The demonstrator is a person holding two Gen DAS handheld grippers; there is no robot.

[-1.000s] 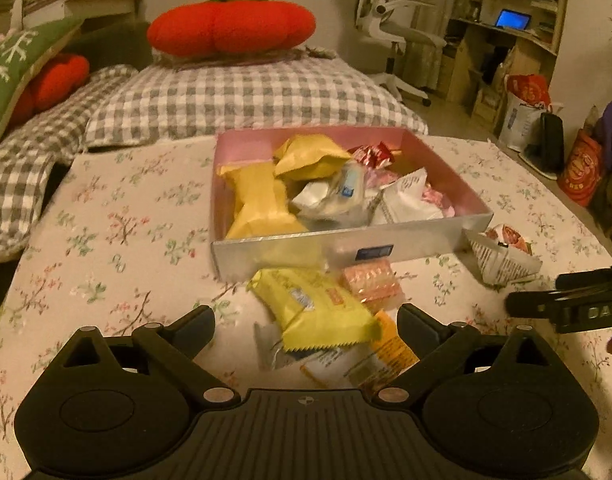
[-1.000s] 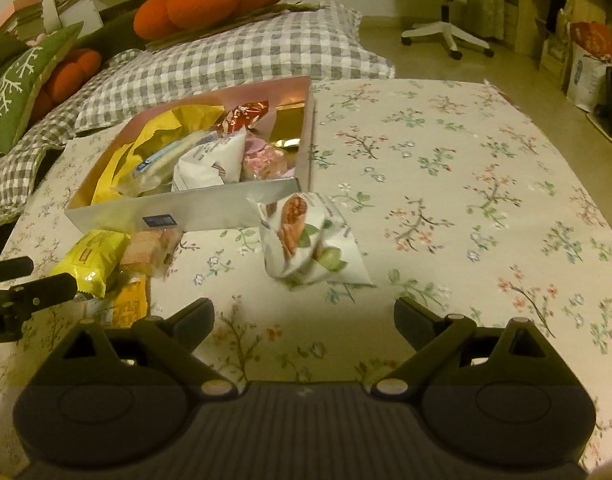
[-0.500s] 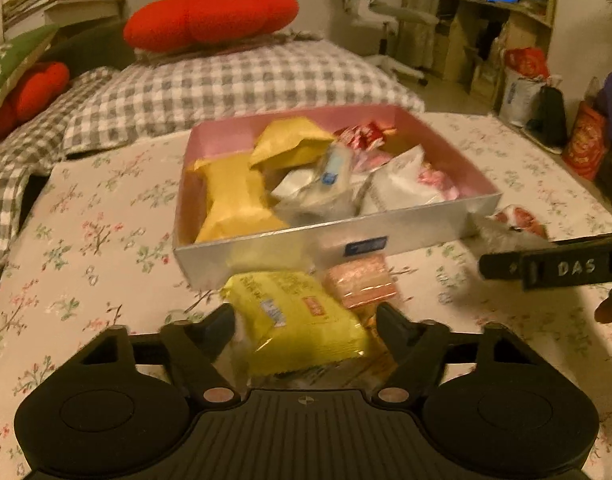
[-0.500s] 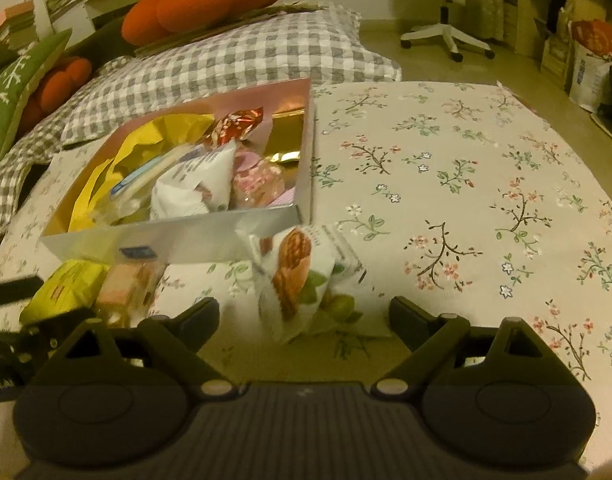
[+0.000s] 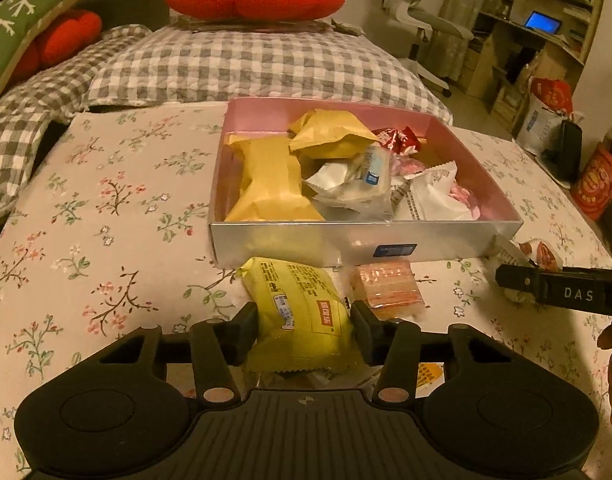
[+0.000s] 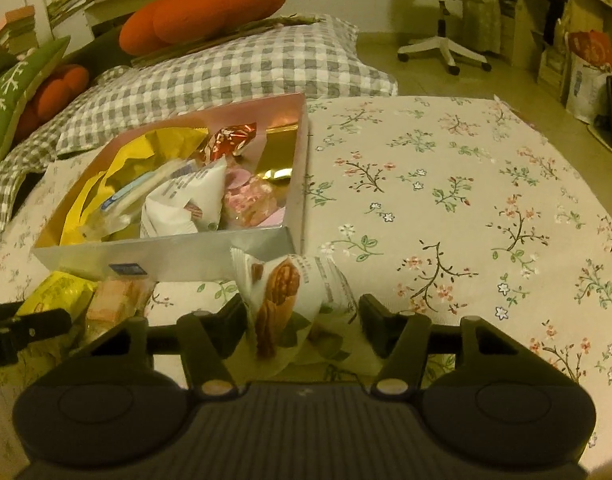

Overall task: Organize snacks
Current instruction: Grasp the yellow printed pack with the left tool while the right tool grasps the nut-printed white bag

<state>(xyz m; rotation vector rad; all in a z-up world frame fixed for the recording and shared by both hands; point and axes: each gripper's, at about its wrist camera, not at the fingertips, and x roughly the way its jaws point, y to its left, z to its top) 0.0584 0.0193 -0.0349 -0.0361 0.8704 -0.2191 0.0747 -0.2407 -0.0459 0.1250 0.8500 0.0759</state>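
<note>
- As the jaws close, left wrist view: left gripper (image 5: 304, 334) pinches the yellow snack packet (image 5: 300, 316) lying on the tablecloth (image 5: 106, 200) before the box (image 5: 366, 240); next, lift into box.
- Right wrist view: right gripper (image 6: 302, 324) closing round the nut packet (image 6: 290, 300) beside the box corner; contact seemingly one-sided, grasp unfinished.
</note>
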